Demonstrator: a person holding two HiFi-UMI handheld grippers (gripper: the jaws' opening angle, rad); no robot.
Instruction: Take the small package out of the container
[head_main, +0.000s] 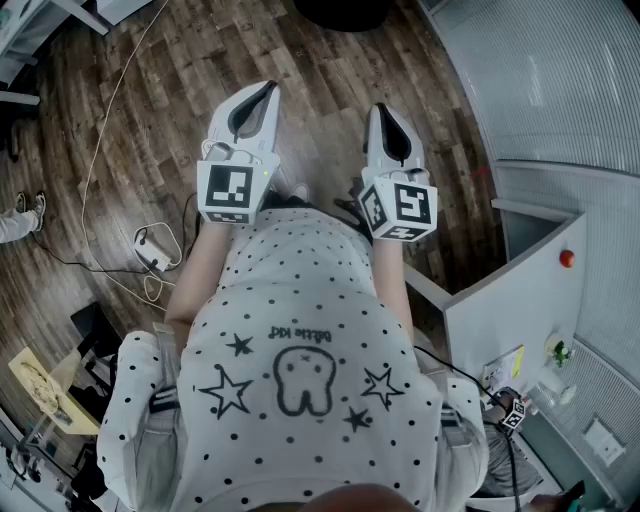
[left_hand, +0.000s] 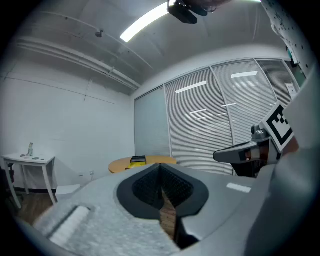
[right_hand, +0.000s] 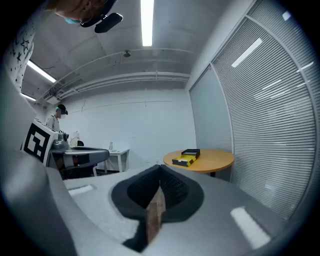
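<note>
A black and yellow container (right_hand: 186, 158) lies on a round wooden table (right_hand: 210, 161) some way ahead; in the left gripper view the container (left_hand: 137, 160) shows small on the same table (left_hand: 150, 162). It looks open with yellow inside, and I cannot make out a small package from here. My left gripper (head_main: 268, 88) and right gripper (head_main: 383, 108) are held side by side over the wooden floor, pointing roughly level, far from the table. The left gripper (left_hand: 160, 167) has its pads meeting with nothing between them. The right gripper (right_hand: 160, 167) is likewise shut and empty.
A white partition (head_main: 520, 290) stands at my right. Cables and a power strip (head_main: 150, 250) lie on the floor at the left. A white side table (left_hand: 30, 160) stands by the far wall. Glass walls with blinds (right_hand: 260, 125) run behind the round table. A person (right_hand: 54, 119) stands far off.
</note>
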